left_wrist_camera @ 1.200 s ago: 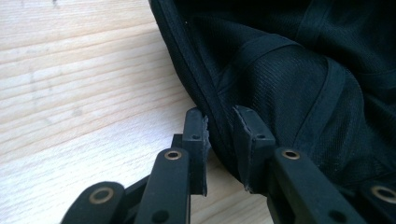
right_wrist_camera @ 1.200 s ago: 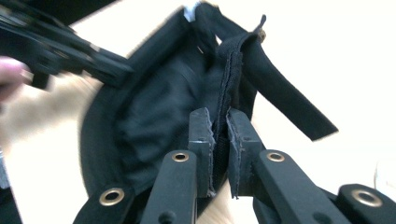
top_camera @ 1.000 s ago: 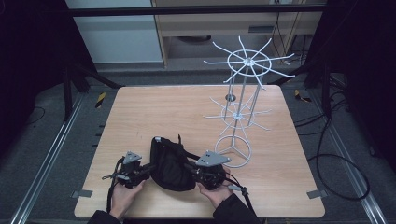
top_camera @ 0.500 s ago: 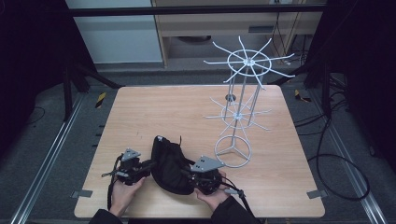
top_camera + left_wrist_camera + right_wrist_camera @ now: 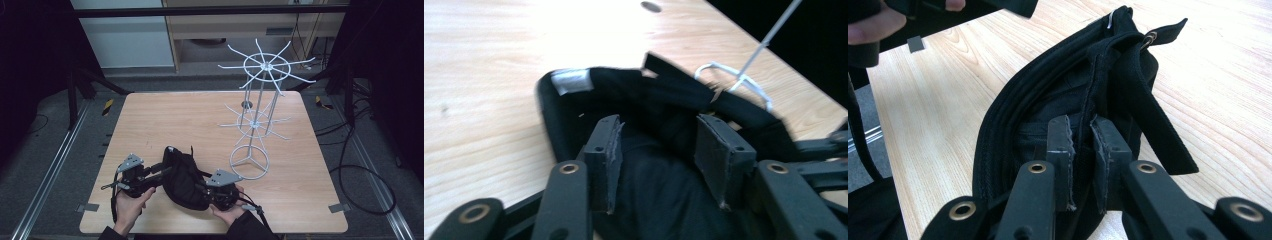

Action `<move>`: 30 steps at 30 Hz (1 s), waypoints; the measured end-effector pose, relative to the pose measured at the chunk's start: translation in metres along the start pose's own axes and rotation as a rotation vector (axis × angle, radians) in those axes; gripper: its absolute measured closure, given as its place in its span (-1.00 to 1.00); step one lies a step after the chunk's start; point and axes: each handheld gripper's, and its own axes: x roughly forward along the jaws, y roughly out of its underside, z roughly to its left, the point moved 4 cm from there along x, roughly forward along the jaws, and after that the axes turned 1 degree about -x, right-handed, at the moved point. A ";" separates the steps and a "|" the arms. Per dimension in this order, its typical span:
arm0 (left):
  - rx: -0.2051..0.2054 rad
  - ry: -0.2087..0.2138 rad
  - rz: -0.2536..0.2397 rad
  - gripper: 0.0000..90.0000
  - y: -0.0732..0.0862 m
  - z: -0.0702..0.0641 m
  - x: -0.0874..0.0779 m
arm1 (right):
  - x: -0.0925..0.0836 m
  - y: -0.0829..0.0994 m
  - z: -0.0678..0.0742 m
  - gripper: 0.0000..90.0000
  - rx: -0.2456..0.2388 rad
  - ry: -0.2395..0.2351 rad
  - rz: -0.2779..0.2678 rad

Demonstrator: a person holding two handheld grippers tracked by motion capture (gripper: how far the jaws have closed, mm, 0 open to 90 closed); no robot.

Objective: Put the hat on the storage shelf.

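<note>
Lying near the front edge of the tabletop (image 5: 150, 115), a little left of its middle: a black bag (image 5: 184, 176), bunched up between both grippers. Left gripper (image 5: 659, 150) let go now, jaws just opened and standing apart around the bag's fabric without pressing it, where a second ago they sat much closer together; lifted slightly off the wood too. Right gripper (image 5: 1082, 135) clenched on a seam of the bag, pads pinching the fabric, hardly changed from before. Bag shifted a little toward the front edge since the earliest frame. White wire rack (image 5: 257, 120) standing toward the right back part, its round base just beside the bag's right side. Bare wood across the left back corner and along the right edge.
</note>
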 end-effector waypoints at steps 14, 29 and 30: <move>0.054 0.022 0.034 -0.08 -0.008 -0.034 0.020 | 0.002 0.001 0.003 0.75 -0.002 -0.009 0.006; 0.042 0.044 0.074 -0.15 -0.012 -0.052 0.045 | 0.003 0.003 0.005 0.74 -0.001 -0.013 0.021; 0.048 0.044 0.076 -0.16 -0.012 -0.053 0.045 | 0.003 0.003 0.005 0.74 0.002 -0.017 0.020</move>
